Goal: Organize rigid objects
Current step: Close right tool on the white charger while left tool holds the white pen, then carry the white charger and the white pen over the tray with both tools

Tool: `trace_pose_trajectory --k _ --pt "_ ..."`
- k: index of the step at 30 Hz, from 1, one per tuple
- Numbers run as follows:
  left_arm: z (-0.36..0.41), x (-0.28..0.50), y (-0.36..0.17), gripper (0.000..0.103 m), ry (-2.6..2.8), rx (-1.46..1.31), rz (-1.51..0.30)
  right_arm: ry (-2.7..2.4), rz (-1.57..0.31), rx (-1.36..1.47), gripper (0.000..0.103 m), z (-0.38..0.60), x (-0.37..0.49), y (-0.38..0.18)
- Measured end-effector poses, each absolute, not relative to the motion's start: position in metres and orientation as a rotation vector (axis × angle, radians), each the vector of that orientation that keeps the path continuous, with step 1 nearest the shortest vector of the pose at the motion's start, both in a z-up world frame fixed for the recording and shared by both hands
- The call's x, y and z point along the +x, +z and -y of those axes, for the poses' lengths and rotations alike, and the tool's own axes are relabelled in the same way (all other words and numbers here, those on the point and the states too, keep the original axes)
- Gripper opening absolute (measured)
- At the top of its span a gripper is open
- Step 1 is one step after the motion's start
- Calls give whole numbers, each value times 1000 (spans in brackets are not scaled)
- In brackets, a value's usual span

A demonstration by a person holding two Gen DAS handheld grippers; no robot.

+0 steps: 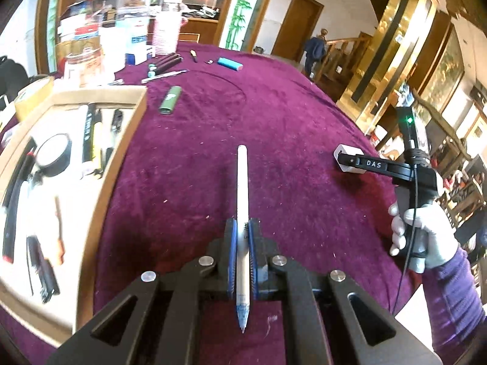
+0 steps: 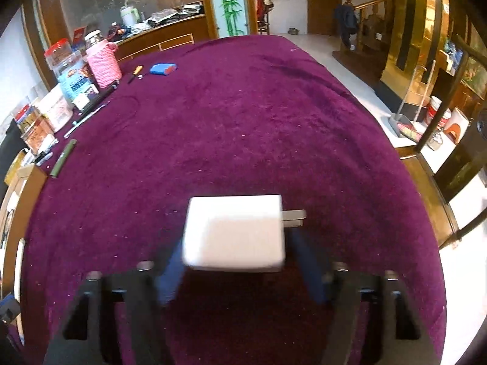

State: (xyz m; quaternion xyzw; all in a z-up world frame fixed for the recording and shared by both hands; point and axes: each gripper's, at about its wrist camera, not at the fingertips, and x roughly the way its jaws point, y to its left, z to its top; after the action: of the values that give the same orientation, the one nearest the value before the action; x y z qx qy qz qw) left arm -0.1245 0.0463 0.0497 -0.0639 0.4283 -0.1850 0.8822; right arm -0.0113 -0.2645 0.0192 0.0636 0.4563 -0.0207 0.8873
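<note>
A deep magenta plush cloth (image 2: 243, 121) is covering the table. A white pen (image 1: 242, 213) is sitting between blue pads (image 1: 232, 261) on the black left gripper (image 1: 242, 243). A white charger (image 2: 234, 232) is showing 2 grey prongs. A pink ribbed holder (image 2: 103, 64), a blue case (image 2: 162, 69) and an olive green tube (image 1: 169, 101) are lying beyond. A tan-rimmed box (image 1: 100, 182) is showing a white floor.

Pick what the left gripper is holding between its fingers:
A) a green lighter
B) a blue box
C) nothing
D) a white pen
D: in the left wrist view the left gripper is shut on a white pen, whose tip points back toward the camera; the green lighter lies on the purple tablecloth.
</note>
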Motion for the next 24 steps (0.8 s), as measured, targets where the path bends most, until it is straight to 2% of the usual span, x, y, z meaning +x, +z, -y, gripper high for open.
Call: trace_pose_trajectory --k 13,24 --pt "-122 -148 59 7 -337 -313 -851 70 -950 236 61 249 -30 35" --pt "-218 -159 69 7 -125 -415 -782 347 -901 138 61 132 -44 75"
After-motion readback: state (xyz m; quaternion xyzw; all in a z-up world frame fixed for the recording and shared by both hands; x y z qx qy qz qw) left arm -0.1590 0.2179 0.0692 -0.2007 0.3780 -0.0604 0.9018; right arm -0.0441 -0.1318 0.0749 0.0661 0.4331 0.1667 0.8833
